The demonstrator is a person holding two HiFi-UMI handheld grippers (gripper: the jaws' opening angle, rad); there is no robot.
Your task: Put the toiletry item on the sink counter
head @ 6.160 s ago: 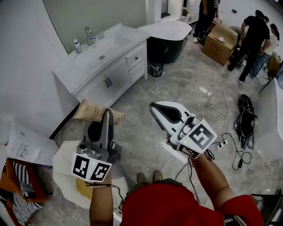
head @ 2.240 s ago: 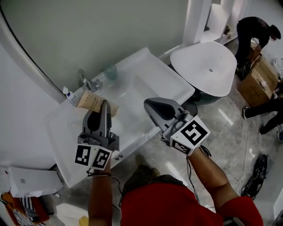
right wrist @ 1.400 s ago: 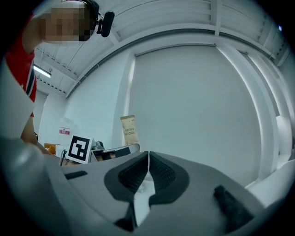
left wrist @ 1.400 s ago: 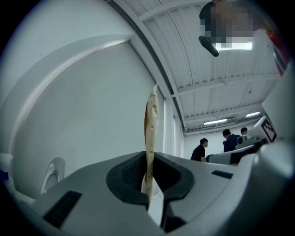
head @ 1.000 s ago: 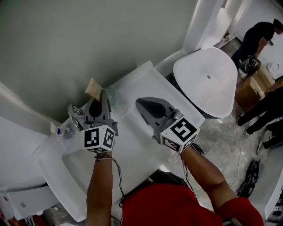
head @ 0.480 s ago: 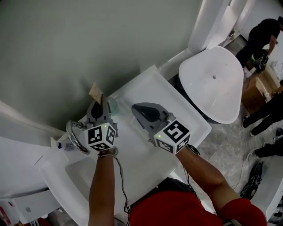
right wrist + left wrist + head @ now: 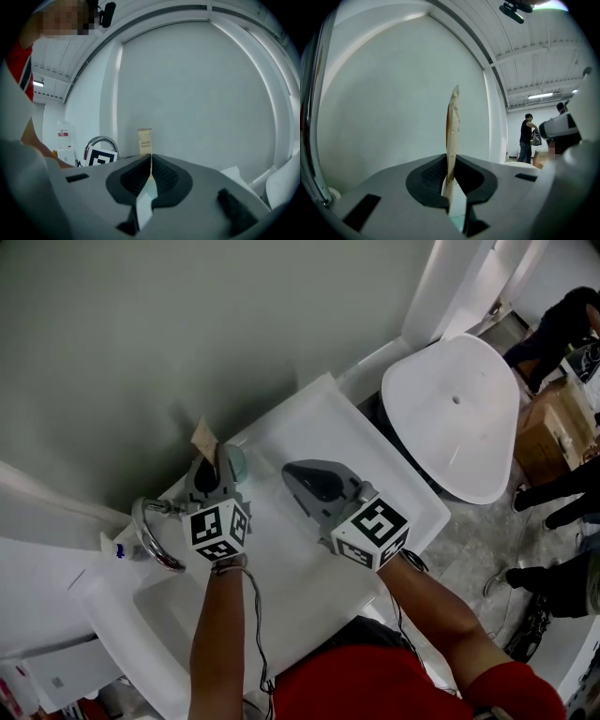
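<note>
A flat tan toothbrush packet (image 7: 202,435) stands upright in my left gripper (image 7: 223,457), which is shut on its lower end. It hangs over the back of the white sink counter (image 7: 319,423), close to the grey wall. In the left gripper view the packet (image 7: 452,126) shows edge-on between the pressed pads of the left gripper (image 7: 450,171). My right gripper (image 7: 292,474) hovers over the counter's middle, shut with nothing in it. In the right gripper view the packet (image 7: 145,140) rises beyond the closed right gripper (image 7: 150,161).
A pale green cup (image 7: 238,463) sits right beside the left gripper's jaws. The chrome faucet (image 7: 148,532) curves to its left, and a small bottle (image 7: 110,547) stands further left. A white tub (image 7: 457,413) lies to the right; people and a cardboard box (image 7: 548,432) are beyond.
Both grippers have sunk toward the counter. The left one carried the packet closer to the wall, beside the cup and faucet; its grip on the packet is unchanged.
</note>
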